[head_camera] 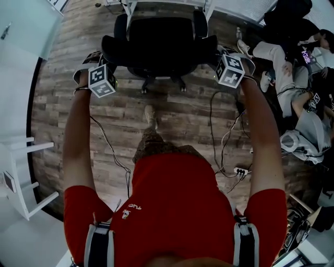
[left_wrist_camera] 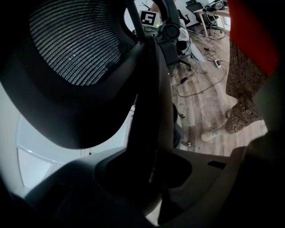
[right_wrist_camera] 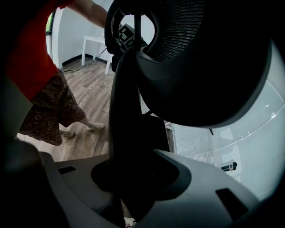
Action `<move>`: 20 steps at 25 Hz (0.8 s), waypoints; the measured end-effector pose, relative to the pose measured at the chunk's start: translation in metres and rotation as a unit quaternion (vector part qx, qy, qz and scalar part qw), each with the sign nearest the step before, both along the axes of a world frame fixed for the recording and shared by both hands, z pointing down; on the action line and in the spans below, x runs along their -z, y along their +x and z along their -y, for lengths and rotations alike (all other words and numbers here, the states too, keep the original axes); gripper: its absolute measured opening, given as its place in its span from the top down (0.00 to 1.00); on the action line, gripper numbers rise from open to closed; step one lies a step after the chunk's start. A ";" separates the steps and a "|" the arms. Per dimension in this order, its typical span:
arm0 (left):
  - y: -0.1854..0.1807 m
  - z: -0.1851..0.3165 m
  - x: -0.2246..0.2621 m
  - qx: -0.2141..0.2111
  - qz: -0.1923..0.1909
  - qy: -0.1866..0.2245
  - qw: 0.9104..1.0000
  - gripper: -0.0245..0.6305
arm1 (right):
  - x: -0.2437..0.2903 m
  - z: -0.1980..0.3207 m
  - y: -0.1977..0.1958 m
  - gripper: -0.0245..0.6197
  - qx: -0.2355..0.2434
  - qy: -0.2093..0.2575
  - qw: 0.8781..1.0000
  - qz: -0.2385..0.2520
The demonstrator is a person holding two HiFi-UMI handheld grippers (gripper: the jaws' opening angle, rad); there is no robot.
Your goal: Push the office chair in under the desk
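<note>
The left claw [head_camera: 106, 67] [left_wrist_camera: 156, 178] is about half open and clamped on the left edge of the chair [head_camera: 159, 44] back. The right claw [head_camera: 223, 58] [right_wrist_camera: 133, 178] grips the right edge likewise. The chair stands on the wood floor [head_camera: 177, 112], just short of the desk [head_camera: 121, 3].

Wood-plank floor [head_camera: 182, 120] fills the middle of the head view. My red shirt [head_camera: 177, 208] takes the bottom, with my patterned shorts [head_camera: 151, 143] and one shoe [head_camera: 150, 116] above it. Black cables [head_camera: 215, 130] trail down right of centre to a white power strip [head_camera: 241, 171]. A white table [head_camera: 21, 177] stands at lower left. People [head_camera: 292, 68] sit at the right edge. In the right gripper view, another white table [right_wrist_camera: 95, 42] stands upper left.
</note>
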State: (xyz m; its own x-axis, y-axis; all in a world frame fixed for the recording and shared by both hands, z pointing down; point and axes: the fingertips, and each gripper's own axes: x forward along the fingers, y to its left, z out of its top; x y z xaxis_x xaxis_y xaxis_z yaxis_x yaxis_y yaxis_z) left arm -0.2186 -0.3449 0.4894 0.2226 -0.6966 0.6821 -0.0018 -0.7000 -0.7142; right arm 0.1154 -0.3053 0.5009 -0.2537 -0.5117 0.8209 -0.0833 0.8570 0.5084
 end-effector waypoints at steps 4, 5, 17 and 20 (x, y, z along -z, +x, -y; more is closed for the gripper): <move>-0.007 0.053 0.000 -0.014 -0.004 0.004 1.000 0.77 | 0.001 0.045 -0.009 0.72 -0.011 0.003 1.000 0.000; -0.008 0.066 0.000 -0.017 -0.005 0.005 1.000 0.77 | 0.001 0.055 -0.010 0.72 -0.014 0.003 1.000 -0.001; -0.011 0.222 0.001 -0.057 -0.006 0.004 0.998 0.77 | -0.002 0.188 -0.018 0.72 -0.065 -0.007 0.998 -0.007; -0.006 0.262 0.003 -0.066 -0.005 0.004 0.998 0.77 | -0.003 0.225 -0.015 0.72 -0.072 -0.007 0.997 -0.007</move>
